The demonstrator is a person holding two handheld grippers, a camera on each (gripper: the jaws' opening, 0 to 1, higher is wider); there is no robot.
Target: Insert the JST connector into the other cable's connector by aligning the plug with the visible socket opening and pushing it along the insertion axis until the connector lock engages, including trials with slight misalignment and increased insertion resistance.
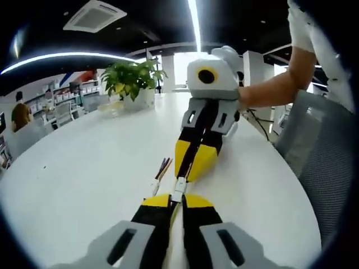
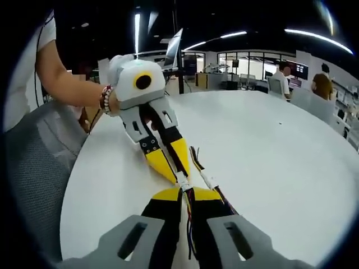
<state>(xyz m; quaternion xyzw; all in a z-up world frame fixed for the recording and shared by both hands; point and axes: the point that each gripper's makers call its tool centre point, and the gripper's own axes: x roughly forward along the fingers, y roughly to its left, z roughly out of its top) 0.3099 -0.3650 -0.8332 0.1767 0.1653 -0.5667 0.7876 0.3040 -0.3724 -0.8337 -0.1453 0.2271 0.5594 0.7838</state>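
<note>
Closest to the lens in the left gripper view is the left gripper itself, black jaws with yellow tips pinched together on a small white connector that pokes out just past the tips. Right across from it, tip to tip, is the right gripper, also clamped tight, its yellow fingers meeting that same white piece. Looks like the two connector halves sit right where the grippers meet, but the joint is too small to tell if they're actually mated.

A second bit of cable with a white end lies on the white table just left of the tips, dark and reddish wires trailing away from it.

In the right gripper view it's mirrored: the right gripper is closed on a bundle of wires running down between its jaws, and the left gripper comes in from the upper left, closed too. Another white connector with coloured wires lies just right of the tips.

A person's hand with a beaded bracelet holds the far gripper. A potted plant stands further back on the table, with a grey chair at the edge.
</note>
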